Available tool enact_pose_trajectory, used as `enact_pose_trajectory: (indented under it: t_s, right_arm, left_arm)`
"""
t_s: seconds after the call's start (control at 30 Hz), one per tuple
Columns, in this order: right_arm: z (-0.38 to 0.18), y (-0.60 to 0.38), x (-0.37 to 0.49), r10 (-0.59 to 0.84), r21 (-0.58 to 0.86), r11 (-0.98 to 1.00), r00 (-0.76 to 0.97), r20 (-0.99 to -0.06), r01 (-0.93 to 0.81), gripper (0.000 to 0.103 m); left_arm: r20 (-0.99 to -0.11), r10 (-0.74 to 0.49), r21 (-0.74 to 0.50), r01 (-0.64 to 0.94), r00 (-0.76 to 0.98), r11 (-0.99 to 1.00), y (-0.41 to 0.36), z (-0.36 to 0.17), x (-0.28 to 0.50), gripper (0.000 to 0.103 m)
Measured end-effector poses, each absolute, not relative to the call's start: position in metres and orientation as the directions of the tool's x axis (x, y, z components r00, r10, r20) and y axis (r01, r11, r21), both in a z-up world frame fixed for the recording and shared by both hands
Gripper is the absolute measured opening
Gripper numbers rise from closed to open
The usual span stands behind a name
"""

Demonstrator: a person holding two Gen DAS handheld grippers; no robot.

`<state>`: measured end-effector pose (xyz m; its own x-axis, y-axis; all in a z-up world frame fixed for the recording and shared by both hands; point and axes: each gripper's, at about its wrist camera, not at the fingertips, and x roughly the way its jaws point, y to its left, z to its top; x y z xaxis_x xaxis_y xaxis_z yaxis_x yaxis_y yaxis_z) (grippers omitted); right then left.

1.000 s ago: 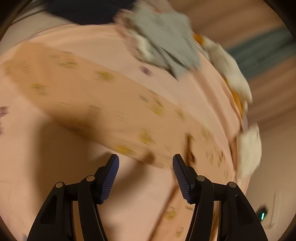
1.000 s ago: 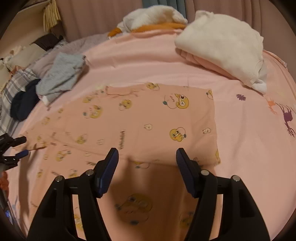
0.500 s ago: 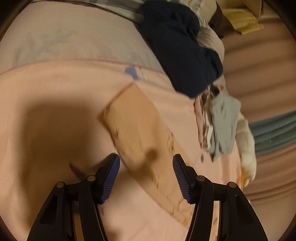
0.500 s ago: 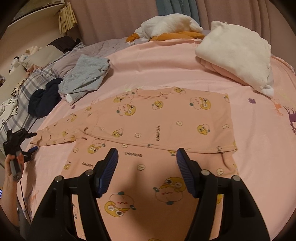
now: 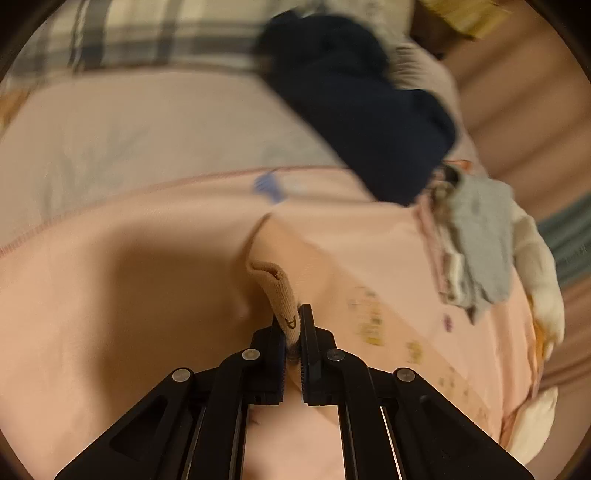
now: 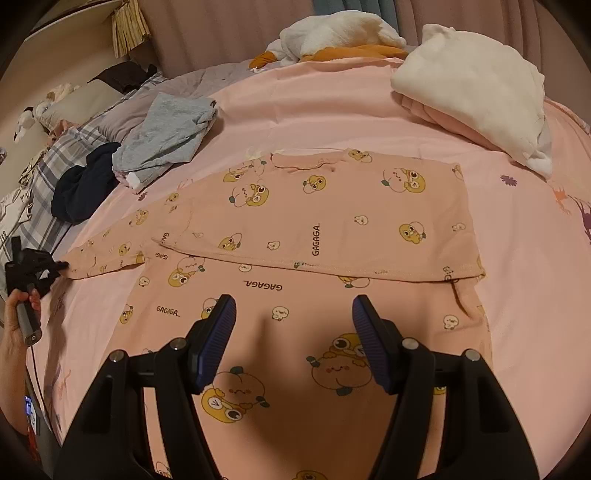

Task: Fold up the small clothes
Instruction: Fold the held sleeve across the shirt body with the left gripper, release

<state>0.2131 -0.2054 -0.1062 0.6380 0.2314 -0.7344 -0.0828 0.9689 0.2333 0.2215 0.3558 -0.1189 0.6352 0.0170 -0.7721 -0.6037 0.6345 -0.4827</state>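
A peach long-sleeved top (image 6: 317, 229) printed with cartoon ducks and the word GAGAGA lies spread on a pink bedsheet (image 6: 306, 107), its far half folded toward the right gripper (image 6: 294, 314), which hovers over the near hem with its blue-padded jaws apart and nothing between them. Off to that gripper's left, the left gripper (image 5: 291, 321) is clamped on the cuff (image 5: 280, 291) of the outstretched sleeve (the ribbed end bunches up just ahead of its closed fingers), and a hand (image 6: 22, 310) grips its handle at the bed's edge. Beyond the left gripper, a navy garment (image 5: 365, 110) lies against plaid bedding (image 5: 147, 33), with a grey garment (image 5: 480, 236) to its right. Ahead of the right gripper, at the far side of the bed, sit a cream blanket (image 6: 476, 85) and a white plush toy (image 6: 336, 33).
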Motion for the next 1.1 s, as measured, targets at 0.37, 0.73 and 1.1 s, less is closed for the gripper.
enact_pose_trajectory:
  t_s: [0.37, 0.73, 1.1]
  right_arm:
    - [-0.103, -0.224, 0.193, 0.257, 0.283, 0.957, 0.651, -0.714, -0.067, 0.066]
    - [-0.110, -0.274, 0.173, 0.256, 0.358, 0.934, 0.679, -0.688, 0.010, 0.066]
    - [-0.127, -0.320, 0.164, 0.248, 0.422, 0.901, 0.675, -0.695, 0.103, 0.069]
  left_arm:
    - [-0.684, -0.003, -0.371, -0.345, 0.729, 0.862, 0.230, -0.013, 0.241, 0.004]
    - [-0.692, -0.120, -0.225, -0.055, 0.712, 0.973, 0.038, 0.004, 0.260, 0.004]
    - [-0.858, -0.162, -0.091, 0.168, 0.487, 0.982, -0.114, -0.094, 0.272, 0.037]
